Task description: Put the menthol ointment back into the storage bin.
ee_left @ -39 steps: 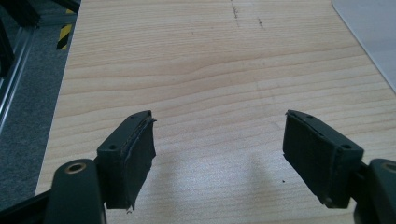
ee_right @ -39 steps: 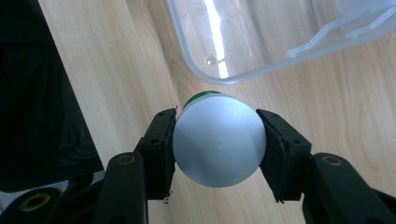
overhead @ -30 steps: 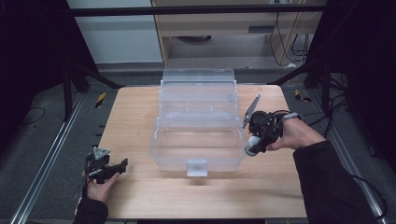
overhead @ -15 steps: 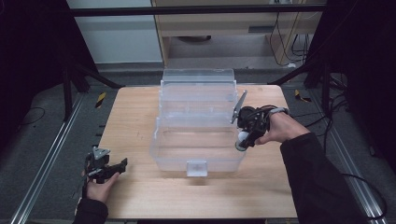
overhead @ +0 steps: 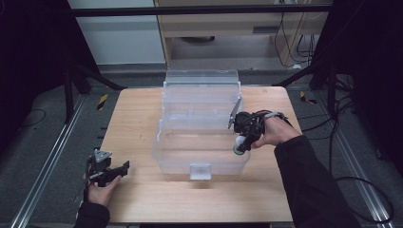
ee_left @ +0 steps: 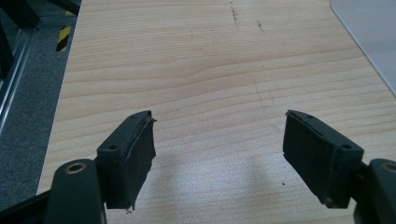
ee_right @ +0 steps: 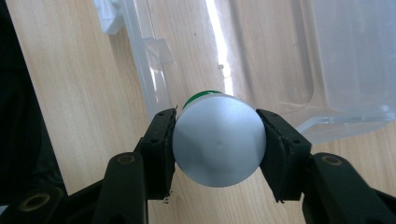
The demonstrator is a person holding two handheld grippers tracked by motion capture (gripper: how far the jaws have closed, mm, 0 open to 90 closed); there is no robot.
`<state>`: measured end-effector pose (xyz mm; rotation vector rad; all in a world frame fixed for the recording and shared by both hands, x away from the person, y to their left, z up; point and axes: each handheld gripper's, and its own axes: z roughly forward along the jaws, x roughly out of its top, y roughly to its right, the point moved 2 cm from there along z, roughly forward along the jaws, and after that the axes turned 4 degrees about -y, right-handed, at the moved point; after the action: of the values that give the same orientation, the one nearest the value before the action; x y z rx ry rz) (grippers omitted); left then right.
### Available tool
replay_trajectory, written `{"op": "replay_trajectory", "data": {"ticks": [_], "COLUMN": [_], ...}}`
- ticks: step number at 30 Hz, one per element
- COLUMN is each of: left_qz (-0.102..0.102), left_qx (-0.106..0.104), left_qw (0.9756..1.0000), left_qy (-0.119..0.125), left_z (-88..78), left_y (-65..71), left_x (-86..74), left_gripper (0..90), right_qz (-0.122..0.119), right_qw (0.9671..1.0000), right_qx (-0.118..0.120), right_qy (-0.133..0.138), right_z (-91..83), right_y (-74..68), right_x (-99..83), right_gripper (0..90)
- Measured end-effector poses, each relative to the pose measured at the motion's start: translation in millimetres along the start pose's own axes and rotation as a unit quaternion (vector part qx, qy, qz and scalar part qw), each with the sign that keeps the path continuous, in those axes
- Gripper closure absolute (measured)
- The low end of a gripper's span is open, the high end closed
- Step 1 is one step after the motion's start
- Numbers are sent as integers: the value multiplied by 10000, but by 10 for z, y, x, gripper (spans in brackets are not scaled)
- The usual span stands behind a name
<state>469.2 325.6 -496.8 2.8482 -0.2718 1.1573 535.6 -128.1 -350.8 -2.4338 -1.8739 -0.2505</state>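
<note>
A small cylindrical container with a silvery-grey round end and a green band (ee_right: 218,140) is being clenched between the jaws of the right gripper (overhead: 244,134), above the near right rim of the clear plastic storage box (overhead: 202,156) on the light wooden table (overhead: 142,114). The left gripper (overhead: 108,171) is being held released, with nothing between its jaws, above the table's near left corner. The smooth round sides are being squeezed by flat pads, so the container is probably at risk of slipping out. If lowered carelessly, it could be knocked against the rim and dropped outside the box.
</note>
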Motion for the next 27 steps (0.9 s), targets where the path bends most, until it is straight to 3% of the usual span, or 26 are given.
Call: {"op": "replay_trajectory", "data": {"ticks": [5, 27], "left_qz": [2, 10], "left_qx": [-4, 5], "left_qw": [10000, 10000], "left_qy": [6, -13], "left_z": [0, 4], "left_y": [3, 0], "left_x": [1, -2], "left_gripper": [246, 245], "right_qz": [65, 93], "right_qw": [9999, 9993], "right_qx": [91, 241], "right_qy": [-91, -253], "right_z": [153, 514], "right_y": [35, 52], "right_x": [-27, -113], "right_gripper": [502, 502]}}
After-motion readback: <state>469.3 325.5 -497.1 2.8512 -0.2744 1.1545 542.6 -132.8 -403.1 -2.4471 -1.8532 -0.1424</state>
